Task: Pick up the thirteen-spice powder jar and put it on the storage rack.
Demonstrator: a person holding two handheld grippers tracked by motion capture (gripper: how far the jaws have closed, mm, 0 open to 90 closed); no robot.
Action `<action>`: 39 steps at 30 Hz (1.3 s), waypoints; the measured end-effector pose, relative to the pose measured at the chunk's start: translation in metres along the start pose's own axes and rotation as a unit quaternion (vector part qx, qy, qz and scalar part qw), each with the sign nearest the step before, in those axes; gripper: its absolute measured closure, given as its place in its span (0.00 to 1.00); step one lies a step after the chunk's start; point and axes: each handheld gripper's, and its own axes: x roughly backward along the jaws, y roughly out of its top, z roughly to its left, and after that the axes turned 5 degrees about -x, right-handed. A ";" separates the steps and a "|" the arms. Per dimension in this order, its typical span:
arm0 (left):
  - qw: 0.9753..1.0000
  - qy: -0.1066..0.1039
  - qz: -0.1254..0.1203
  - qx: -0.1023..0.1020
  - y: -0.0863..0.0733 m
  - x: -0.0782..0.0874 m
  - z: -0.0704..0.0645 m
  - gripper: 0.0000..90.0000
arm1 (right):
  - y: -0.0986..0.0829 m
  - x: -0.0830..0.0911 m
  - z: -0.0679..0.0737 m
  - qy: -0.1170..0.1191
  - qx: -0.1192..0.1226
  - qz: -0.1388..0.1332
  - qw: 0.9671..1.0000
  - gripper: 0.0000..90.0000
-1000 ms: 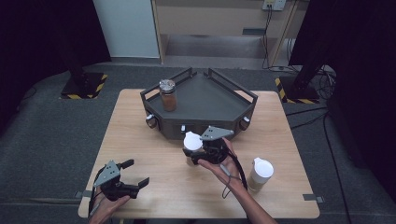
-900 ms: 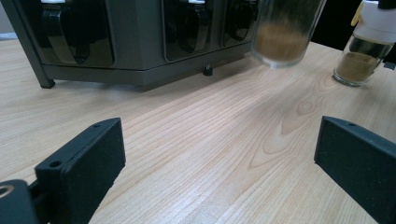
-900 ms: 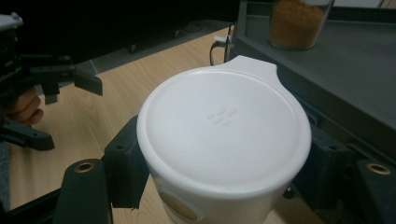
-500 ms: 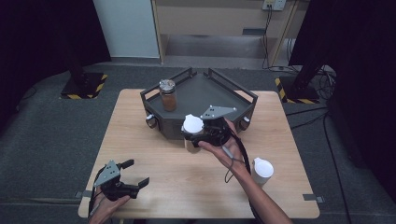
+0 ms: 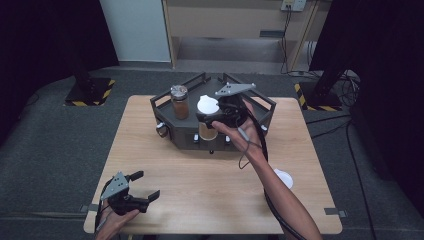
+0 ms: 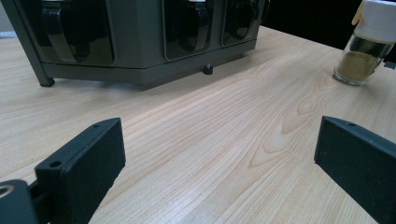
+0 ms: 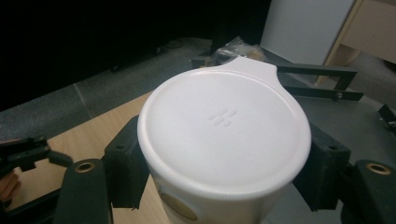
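My right gripper (image 5: 214,118) is shut on a white-lidded spice jar (image 5: 207,106) and holds it over the front edge of the dark grey rack (image 5: 260,99). In the right gripper view the jar's white lid (image 7: 224,135) sits between the two black jaws, with the rack's floor behind it. A brown-filled jar with a metal lid (image 5: 179,102) stands on the rack's left side. Another white-lidded jar (image 5: 285,178) stands on the table at the right, also seen as the jar (image 6: 368,44) from the left gripper. My left gripper (image 5: 134,194) rests open at the table's front left.
The rack has raised rails along its edges and dark pockets in its front face (image 6: 140,32). Bare wooden table (image 6: 224,121) stretches between the left gripper and the rack. The right forearm (image 5: 270,185) and its cable cross the table's right half.
My right gripper has carried the white-lidded jar away from the table's middle and up to the rack's front edge. The left gripper has stayed put.
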 end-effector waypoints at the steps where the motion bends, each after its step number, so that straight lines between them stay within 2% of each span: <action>1: 1.000 0.000 0.000 0.000 0.000 0.000 0.000 0.01 | 0.003 -0.001 -0.002 -0.003 -0.001 0.001 1.000 0.34; 8: 1.000 -0.001 0.001 0.000 0.000 -0.001 0.000 0.01 | 0.020 -0.016 -0.014 -0.026 -0.005 0.008 1.000 0.34; 13: 1.000 -0.001 -0.001 0.001 -0.001 -0.001 0.000 0.01 | 0.023 -0.024 -0.021 -0.035 -0.010 0.006 0.999 0.34; 16: 1.000 -0.001 -0.001 0.001 -0.001 -0.001 0.000 0.01 | 0.027 -0.035 -0.026 -0.047 -0.018 0.010 0.999 0.34; 28: 1.000 -0.003 -0.001 0.000 -0.001 -0.001 0.001 0.01 | 0.025 -0.064 -0.037 -0.085 -0.041 0.017 0.995 0.34; 34: 1.000 -0.004 -0.002 0.001 -0.001 -0.001 0.001 0.01 | 0.020 -0.075 -0.039 -0.098 -0.047 0.016 0.994 0.34; 39: 1.000 -0.005 -0.001 0.000 -0.001 -0.002 0.001 0.01 | 0.018 -0.081 -0.042 -0.097 -0.052 0.024 0.994 0.34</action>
